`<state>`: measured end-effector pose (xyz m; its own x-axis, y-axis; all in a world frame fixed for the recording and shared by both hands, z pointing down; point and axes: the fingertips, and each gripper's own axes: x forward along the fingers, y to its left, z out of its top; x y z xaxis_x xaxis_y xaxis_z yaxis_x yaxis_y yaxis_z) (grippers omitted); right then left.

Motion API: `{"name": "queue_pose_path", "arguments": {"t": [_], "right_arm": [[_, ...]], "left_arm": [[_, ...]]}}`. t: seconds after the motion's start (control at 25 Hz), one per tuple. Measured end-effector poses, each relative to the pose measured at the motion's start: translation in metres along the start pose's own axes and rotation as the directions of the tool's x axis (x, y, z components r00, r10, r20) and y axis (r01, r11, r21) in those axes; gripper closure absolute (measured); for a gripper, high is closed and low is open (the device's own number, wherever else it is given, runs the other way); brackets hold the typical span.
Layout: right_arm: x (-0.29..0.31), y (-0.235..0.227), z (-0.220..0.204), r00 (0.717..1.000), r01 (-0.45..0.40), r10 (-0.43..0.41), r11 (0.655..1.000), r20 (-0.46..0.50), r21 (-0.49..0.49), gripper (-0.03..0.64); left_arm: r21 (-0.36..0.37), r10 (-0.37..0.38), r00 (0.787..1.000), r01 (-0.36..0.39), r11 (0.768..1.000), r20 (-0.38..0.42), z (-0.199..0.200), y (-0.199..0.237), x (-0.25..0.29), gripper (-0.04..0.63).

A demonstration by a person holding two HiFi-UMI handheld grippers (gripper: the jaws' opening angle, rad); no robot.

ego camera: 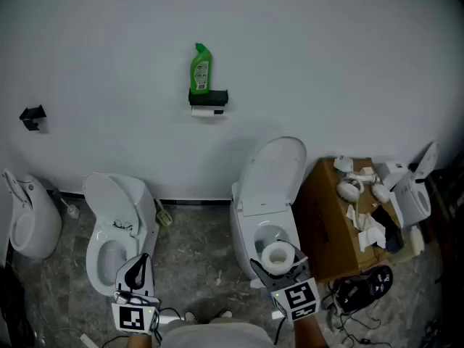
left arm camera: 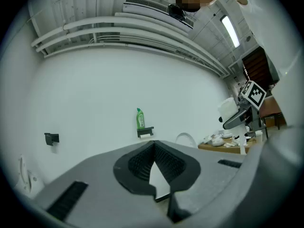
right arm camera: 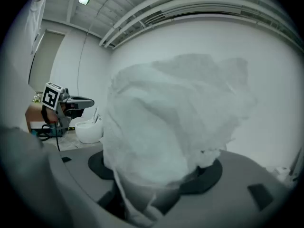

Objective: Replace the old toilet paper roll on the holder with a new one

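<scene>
A black wall holder (ego camera: 209, 97) carries a green bottle (ego camera: 200, 69) on top and the old white roll (ego camera: 206, 111) beneath. My right gripper (ego camera: 278, 265) is low in the head view, above the open toilet bowl, shut on a new toilet paper roll (ego camera: 276, 254). In the right gripper view that roll (right arm camera: 171, 127) fills most of the picture, its loose wrinkled paper hiding the jaws. My left gripper (ego camera: 139, 264) sits at the lower left, shut and empty, pointing level at the wall. The left gripper view shows the holder (left arm camera: 145, 132) straight ahead, far off.
Two toilets (ego camera: 270, 194) (ego camera: 114, 227) with raised lids stand against the wall, with a white fixture (ego camera: 29, 220) at far left. A cardboard box (ego camera: 330, 220) on the right holds crumpled paper. A black bracket (ego camera: 32, 116) is on the left wall. Black gear (ego camera: 362, 287) and cables lie on the floor.
</scene>
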<state>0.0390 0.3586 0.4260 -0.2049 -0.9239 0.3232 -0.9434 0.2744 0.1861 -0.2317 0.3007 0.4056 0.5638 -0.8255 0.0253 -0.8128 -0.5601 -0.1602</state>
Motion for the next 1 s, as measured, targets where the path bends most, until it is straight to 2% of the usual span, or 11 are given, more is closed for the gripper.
{"name": "queue_pose_path", "arguments": {"t": [0.2,0.48,0.64,0.76,1.0], "right_arm": [[0.000,0.000,-0.005,1.000,0.003,-0.003,1.000,-0.006,-0.007,0.282],[0.001,-0.003,-0.007,1.000,-0.011,0.011,1.000,-0.005,0.006,0.282],[0.001,-0.013,0.001,0.999,-0.022,0.020,0.998,0.044,0.055,0.282],[-0.002,-0.023,0.000,0.997,-0.030,0.025,0.998,0.072,0.063,0.281],[0.002,-0.036,-0.017,0.997,-0.036,0.033,0.998,0.069,0.052,0.281]], "left_arm": [[-0.005,-0.025,1.000,0.025,1.000,0.008,-0.007,-0.004,0.001,0.591],[-0.016,-0.017,1.000,0.017,1.000,-0.006,-0.009,-0.008,0.004,0.591],[-0.026,-0.016,1.000,0.017,1.000,0.022,0.002,-0.015,0.014,0.591],[-0.010,-0.013,1.000,0.013,1.000,0.010,0.000,-0.024,0.016,0.591],[0.011,0.021,1.000,-0.021,1.000,-0.011,-0.007,-0.031,0.017,0.591]]}}
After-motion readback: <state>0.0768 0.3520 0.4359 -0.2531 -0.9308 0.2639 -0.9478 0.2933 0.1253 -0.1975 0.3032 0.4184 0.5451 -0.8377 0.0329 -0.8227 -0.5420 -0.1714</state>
